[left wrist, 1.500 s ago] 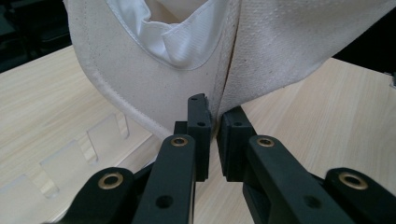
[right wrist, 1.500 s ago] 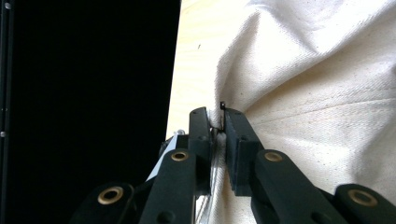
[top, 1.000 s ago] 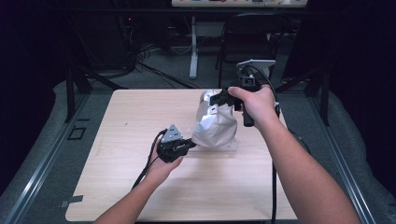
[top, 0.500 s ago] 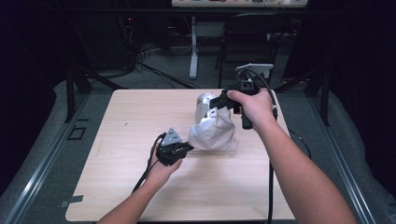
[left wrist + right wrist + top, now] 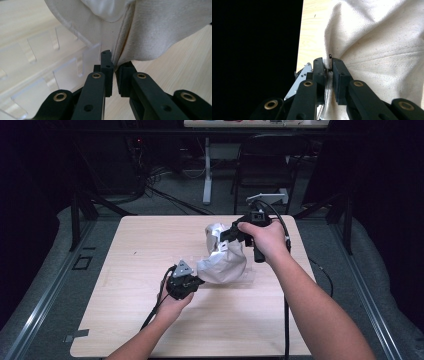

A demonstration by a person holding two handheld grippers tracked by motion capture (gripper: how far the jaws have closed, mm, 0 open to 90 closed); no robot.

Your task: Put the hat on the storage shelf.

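A cream cloth (image 5: 223, 261) is held up off a wooden table (image 5: 130, 320) between two hand-held grippers, seen from above. The left gripper (image 5: 192, 280) is clamped on the cloth's lower near edge, close to the tabletop; in the left gripper view its jaws are pinched tight on a stitched seam of the cloth (image 5: 150, 32), with a clear slotted plastic piece (image 5: 62, 72) lying on the table just beside and beneath. The right gripper (image 5: 226, 236) is clamped on the cloth's upper far end — in the right gripper view a fold of the weave (image 5: 382, 50) is nipped between its jaws, and the table edge is seen falling away to darkness at the left. Compared with a second ago, the right hand (image 5: 267, 240) has been drawn slightly nearer and lower, and the cloth, which had been stretched taller, is now bunched more loosely between the two grips; the left hand (image 5: 172, 302) has hardly been shifted. Both grips have been kept closed throughout. The work is judged to be a folding or gathering of the cloth, with the upper end being brought toward the lower — the fabric has not yet been laid flat, and the slack now seen suggests that the fold is only partly made.
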